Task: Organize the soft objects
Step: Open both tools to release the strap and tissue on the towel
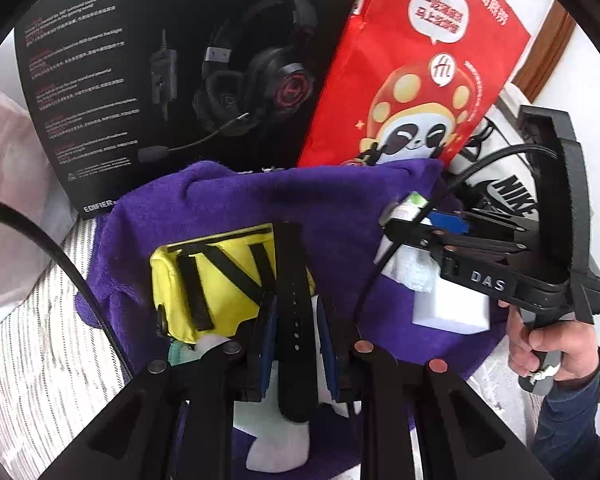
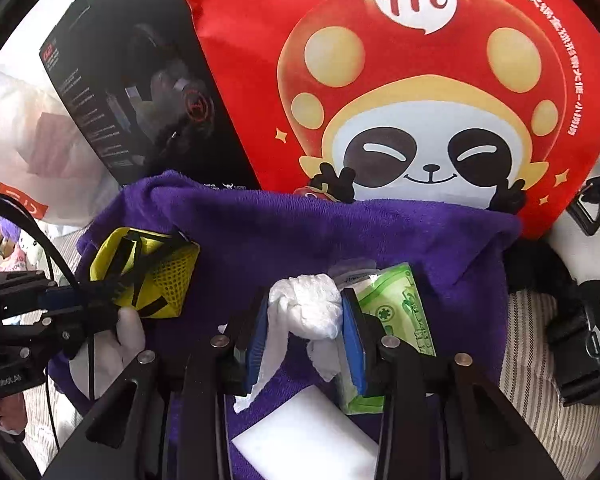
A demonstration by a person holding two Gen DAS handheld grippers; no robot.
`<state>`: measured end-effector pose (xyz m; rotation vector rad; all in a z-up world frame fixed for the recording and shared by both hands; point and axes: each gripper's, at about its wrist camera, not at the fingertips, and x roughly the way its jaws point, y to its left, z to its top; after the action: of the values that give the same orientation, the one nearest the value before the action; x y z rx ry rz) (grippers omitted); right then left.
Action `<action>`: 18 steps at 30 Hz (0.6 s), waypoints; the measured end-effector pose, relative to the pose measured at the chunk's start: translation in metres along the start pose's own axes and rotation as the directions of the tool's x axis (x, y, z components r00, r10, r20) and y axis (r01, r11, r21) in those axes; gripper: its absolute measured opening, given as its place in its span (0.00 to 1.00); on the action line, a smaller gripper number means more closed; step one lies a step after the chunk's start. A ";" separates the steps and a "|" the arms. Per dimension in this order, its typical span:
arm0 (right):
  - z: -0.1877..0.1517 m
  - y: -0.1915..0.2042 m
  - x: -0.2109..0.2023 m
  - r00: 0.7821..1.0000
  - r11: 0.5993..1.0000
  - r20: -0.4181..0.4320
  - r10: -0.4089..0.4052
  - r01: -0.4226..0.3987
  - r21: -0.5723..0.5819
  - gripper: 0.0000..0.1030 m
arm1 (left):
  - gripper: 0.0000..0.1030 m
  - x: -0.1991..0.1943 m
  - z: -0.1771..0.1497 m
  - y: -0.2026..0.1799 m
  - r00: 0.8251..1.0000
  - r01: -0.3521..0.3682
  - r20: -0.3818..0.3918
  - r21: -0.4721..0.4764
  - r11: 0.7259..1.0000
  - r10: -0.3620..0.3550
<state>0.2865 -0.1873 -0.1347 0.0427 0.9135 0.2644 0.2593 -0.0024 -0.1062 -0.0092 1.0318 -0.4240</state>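
A purple towel [image 1: 320, 208] [image 2: 300, 232] lies spread on striped bedding. On it rests a yellow mesh pouch [image 1: 204, 276] [image 2: 156, 276] with black straps. My left gripper [image 1: 296, 300] [image 2: 112, 300] is shut on a black strap with holes [image 1: 296, 340] beside the pouch. A white soft item [image 1: 276, 440] [image 2: 128, 332] lies under this gripper. My right gripper [image 2: 306, 300] [image 1: 388, 220] is shut on a crumpled white tissue [image 2: 312, 312], whose tail hangs down. Beside it lie a green tissue pack [image 2: 400, 304] and a white foam block [image 2: 300, 436] [image 1: 452, 308].
A black headset box [image 1: 160, 80] [image 2: 140, 80] and a red panda-print bag [image 1: 420, 60] [image 2: 380, 80] stand close behind the towel. A white bag with black buckles [image 2: 580, 320] [image 1: 500, 184] lies to the right. Plastic bags [image 2: 28, 132] sit at the left. A person's hand [image 1: 552, 344] holds the right gripper's handle.
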 end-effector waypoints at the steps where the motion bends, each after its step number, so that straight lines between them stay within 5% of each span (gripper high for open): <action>1: 0.000 0.000 0.000 1.000 1.000 -0.003 0.003 -0.003 0.000 0.37 | 0.19 0.001 0.001 0.001 1.000 -0.010 0.000 -0.005 1.000 0.010; 4: 0.001 0.002 -0.002 1.000 1.000 -0.003 0.014 -0.014 -0.006 0.38 | 0.19 0.005 0.002 0.001 1.000 -0.005 -0.007 -0.008 1.000 0.004; 12: 0.003 0.008 -0.008 0.999 0.999 0.000 0.034 -0.034 -0.030 0.62 | 0.28 0.000 0.000 -0.001 0.999 -0.031 -0.019 -0.020 0.999 0.030; 18: -0.001 0.009 -0.031 0.999 0.999 0.034 0.043 -0.043 -0.011 0.65 | 0.36 -0.027 -0.003 -0.002 0.999 -0.051 0.007 -0.027 0.998 0.051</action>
<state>0.2656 -0.1861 -0.1097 0.0569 0.8781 0.3074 0.2442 0.0059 -0.0853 -0.0086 1.0279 -0.3635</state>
